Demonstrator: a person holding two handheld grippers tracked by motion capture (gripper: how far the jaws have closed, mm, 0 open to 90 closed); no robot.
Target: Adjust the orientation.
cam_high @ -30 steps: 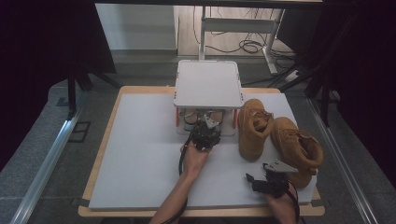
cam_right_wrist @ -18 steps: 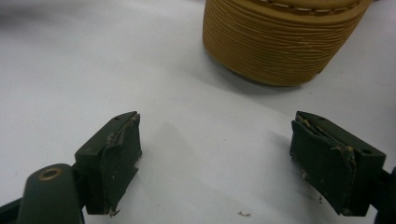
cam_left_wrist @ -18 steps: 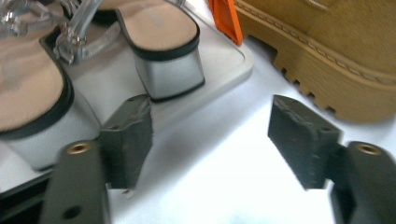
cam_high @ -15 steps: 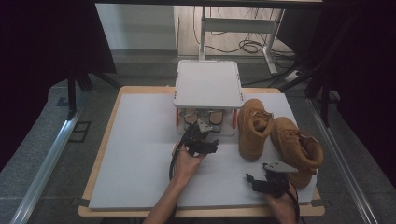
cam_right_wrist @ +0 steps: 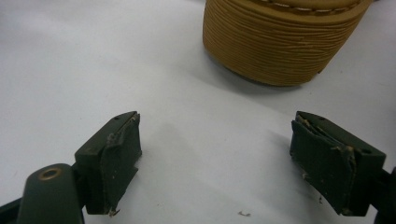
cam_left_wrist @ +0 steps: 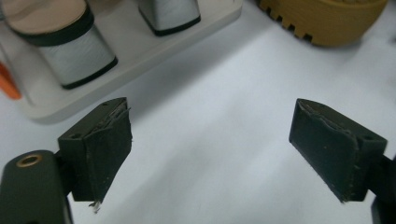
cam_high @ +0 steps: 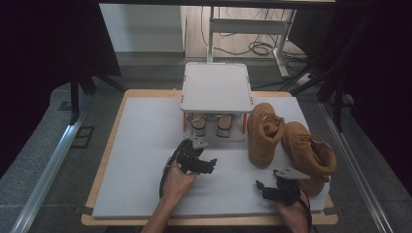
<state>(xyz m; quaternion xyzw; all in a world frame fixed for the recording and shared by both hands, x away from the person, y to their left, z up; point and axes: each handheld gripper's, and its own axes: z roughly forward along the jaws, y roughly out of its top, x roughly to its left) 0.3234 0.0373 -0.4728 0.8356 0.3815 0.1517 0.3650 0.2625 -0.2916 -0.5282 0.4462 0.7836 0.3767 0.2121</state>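
A white two-level rack [cam_high: 216,87] stands at the back of the white mat [cam_high: 145,160]. On its lower shelf [cam_left_wrist: 116,79] sits a pair of grey shoes with black trim [cam_high: 210,124], heels outward [cam_left_wrist: 74,51]. My left gripper [cam_high: 199,153] [cam_left_wrist: 212,116] is just in front of the rack. Its jaws have just been opening and stand wide, with only bare mat between them. Two tan boots [cam_high: 265,133] [cam_high: 308,155] stand on the right. My right gripper [cam_high: 269,182] [cam_right_wrist: 217,123] rests open near the mat's front, facing a boot [cam_right_wrist: 280,42], with nothing between its jaws.
An orange rack leg [cam_left_wrist: 7,84] shows at the shelf's left. A boot's lugged sole [cam_left_wrist: 322,18] lies ahead on the right of the left gripper. The wooden table edge [cam_high: 111,145] frames the mat. Cables and a metal stand [cam_high: 252,34] lie beyond the table.
My left gripper has drawn back from the rack's lower shelf toward the front left, and its jaws have spread apart. The right gripper and the boots have stayed put.
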